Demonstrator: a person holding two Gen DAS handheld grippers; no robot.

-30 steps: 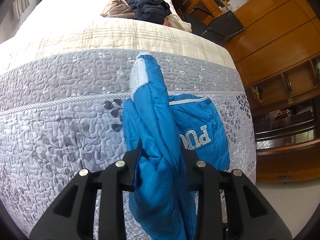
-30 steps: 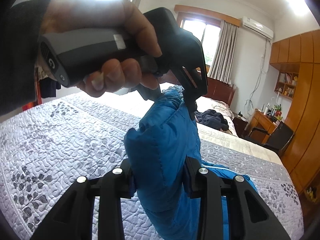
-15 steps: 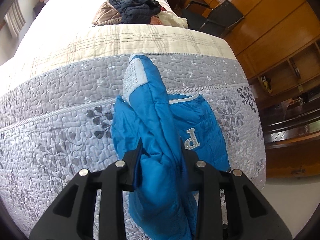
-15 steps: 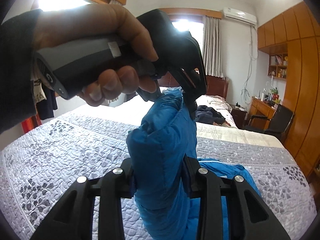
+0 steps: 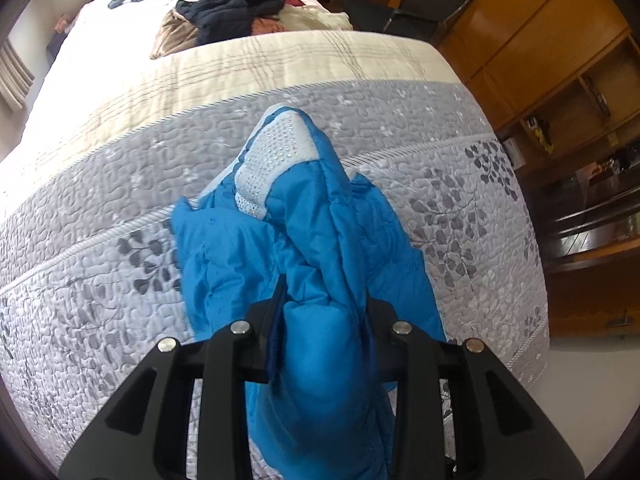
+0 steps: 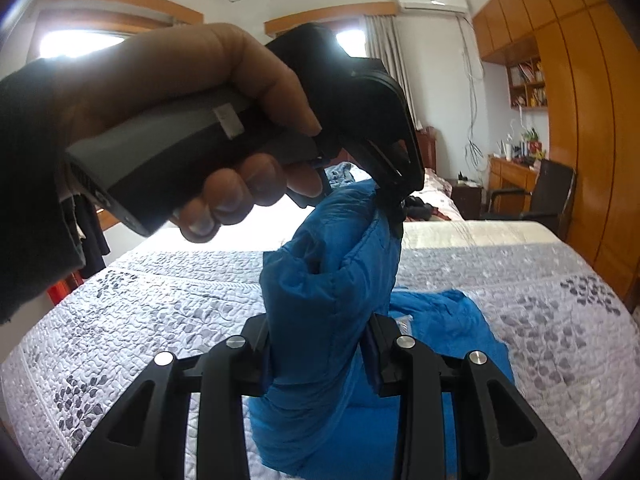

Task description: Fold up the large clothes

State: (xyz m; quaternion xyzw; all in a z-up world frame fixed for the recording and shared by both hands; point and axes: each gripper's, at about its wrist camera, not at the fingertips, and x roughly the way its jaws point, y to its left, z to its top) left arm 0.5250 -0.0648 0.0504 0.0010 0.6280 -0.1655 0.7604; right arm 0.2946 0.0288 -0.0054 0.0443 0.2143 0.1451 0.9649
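Observation:
A bright blue padded jacket hangs over the grey quilted bed, its lower part resting on the cover. My left gripper is shut on a thick fold of it; a white dotted patch shows further up the fabric. In the right wrist view my right gripper is shut on another bunch of the same jacket. Just above it a hand holds the left gripper's handle, whose fingers pinch the jacket's top. The rest of the jacket lies crumpled on the bed.
The bed's grey leaf-patterned quilt spreads around the jacket, a cream blanket beyond it. A pile of dark clothes lies at the far end. Wooden wardrobes, a desk and a black chair stand to the right.
The jacket has turned and bunched in my grippers; the white lettering on its lower part has gone out of sight. Both grippers stay shut on it, and the views have swung slightly.

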